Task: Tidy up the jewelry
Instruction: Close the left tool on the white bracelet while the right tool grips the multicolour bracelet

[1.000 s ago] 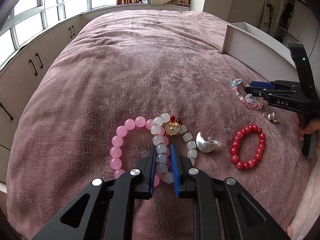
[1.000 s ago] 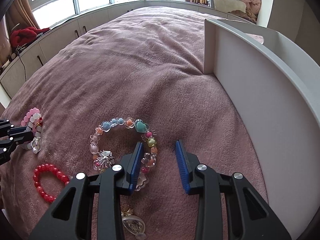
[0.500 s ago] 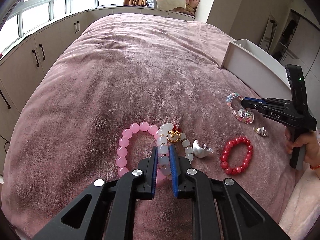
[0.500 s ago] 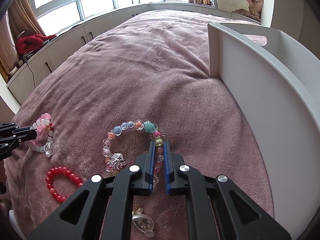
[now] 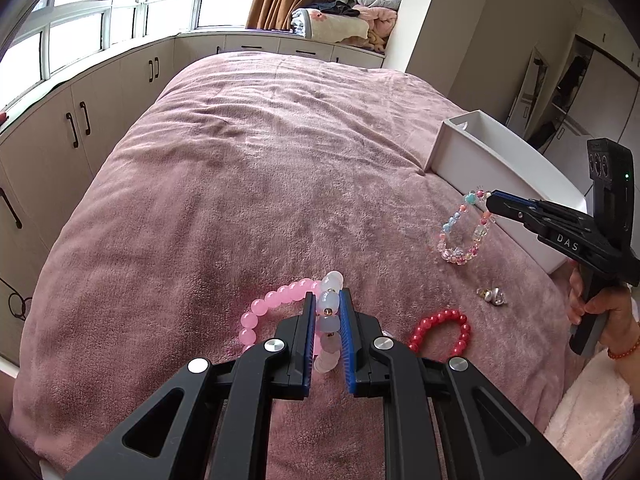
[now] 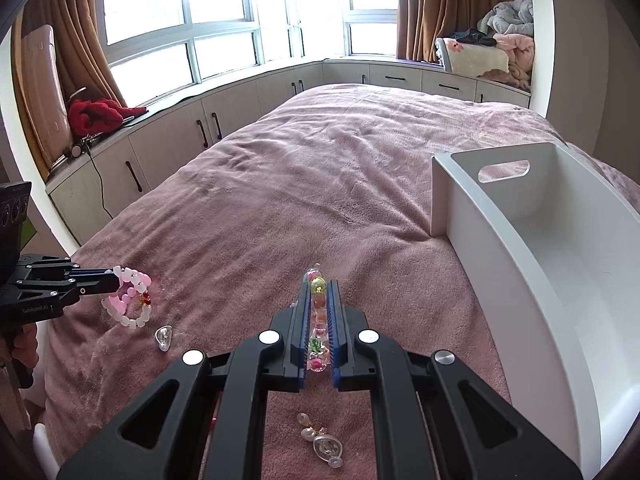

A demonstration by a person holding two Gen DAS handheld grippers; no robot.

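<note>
1. Two grippers, both clamping: left gripper [image 5: 325,308] is pinching the white translucent bead bracelet [image 5: 330,303], raised off the pink fleece blanket [image 5: 248,184], pink round-bead bracelet [image 5: 276,300] alongside.
2. Right gripper [image 6: 319,300] is gripping the multicolour charm bead bracelet [image 6: 318,312], hanging beside the white plastic bin [image 6: 532,240].
3. Red bead bracelet [image 5: 440,330] is lying on the blanket.

On the blanket [image 5: 248,184], the bin [image 5: 496,168] sits right of the bracelets [image 5: 460,236].
</note>
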